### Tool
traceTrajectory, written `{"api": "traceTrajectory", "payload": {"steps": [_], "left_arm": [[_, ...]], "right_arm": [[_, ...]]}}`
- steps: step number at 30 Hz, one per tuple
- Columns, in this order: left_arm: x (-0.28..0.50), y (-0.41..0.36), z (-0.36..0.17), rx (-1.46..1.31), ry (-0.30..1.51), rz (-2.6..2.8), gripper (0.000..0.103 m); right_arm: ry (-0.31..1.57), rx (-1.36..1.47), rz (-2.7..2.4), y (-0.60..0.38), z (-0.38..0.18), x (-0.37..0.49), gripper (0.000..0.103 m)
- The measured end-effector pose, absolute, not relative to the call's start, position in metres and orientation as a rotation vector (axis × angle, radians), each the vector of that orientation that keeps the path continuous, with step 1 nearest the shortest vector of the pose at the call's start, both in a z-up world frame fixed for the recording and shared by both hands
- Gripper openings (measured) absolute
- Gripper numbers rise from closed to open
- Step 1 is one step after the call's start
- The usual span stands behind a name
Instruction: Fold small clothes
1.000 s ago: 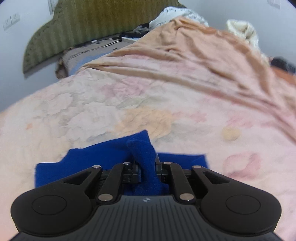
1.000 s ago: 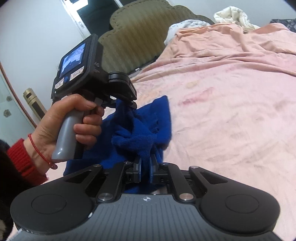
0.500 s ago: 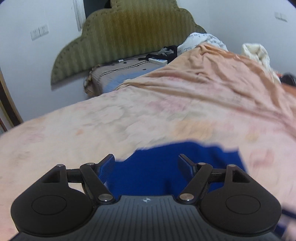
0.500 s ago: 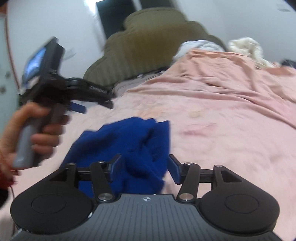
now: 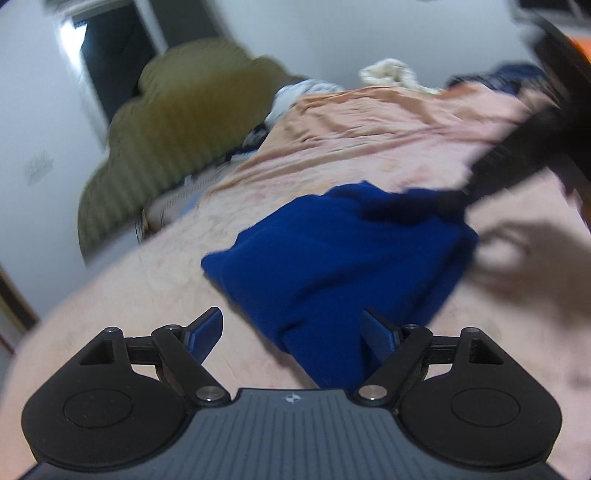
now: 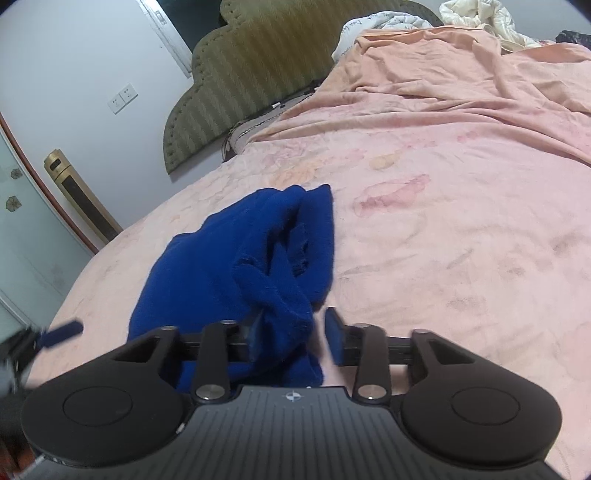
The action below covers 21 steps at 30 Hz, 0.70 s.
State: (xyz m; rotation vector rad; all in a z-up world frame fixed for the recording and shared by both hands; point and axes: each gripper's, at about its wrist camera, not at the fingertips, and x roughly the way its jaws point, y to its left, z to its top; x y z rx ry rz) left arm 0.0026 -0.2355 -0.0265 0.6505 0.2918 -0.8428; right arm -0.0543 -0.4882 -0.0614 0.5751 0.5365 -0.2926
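Near the bed's (image 6: 461,184) left edge, my blue garment (image 6: 240,258) lies bunched, folding unfinished; left gripper (image 5: 291,332) jaws just opened wide, empty; right gripper (image 6: 291,338) jaws have been narrowing around a fold, not pressing.

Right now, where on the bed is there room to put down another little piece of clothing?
Most room is on the pink bedspread to the right of the blue garment, up to the rumpled peach blanket. A narrower bare strip lies between the garment and the bed's left edge. It is crowded at the headboard end, with bedding heaped.

Pink floral bed cover (image 6: 461,229), crumpled blue garment (image 6: 236,258) lying on it, cream bedding (image 6: 480,18) heaped at far end
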Motion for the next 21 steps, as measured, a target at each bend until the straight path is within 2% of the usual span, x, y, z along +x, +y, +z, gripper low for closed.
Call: {"api": "traceTrajectory", "payload": {"steps": [1,4,10,16,21], "left_arm": [[-0.003,-0.237,-0.030,0.673,0.266,-0.840,0.086],[-0.008,-0.246,-0.039,0.720,0.255,-0.842,0.086],[-0.005,-0.256,-0.055,0.772,0.215,-0.725,0.087],[0.026,-0.232,-0.045,0.637,0.307,-0.600,0.087],[0.017,-0.222,-0.050,0.680,0.300,-0.641,0.087]], "right_arm": [[0.537,0.569,-0.294,-0.487,-0.060,-0.053,0.019],[0.526,0.566,-0.300,-0.485,-0.057,-0.051,0.015],[0.498,0.677,-0.291,-0.495,-0.062,-0.054,0.012],[0.500,0.733,-0.257,-0.497,-0.068,-0.060,0.010],[0.528,0.741,-0.217,-0.488,-0.074,-0.063,0.010]]}}
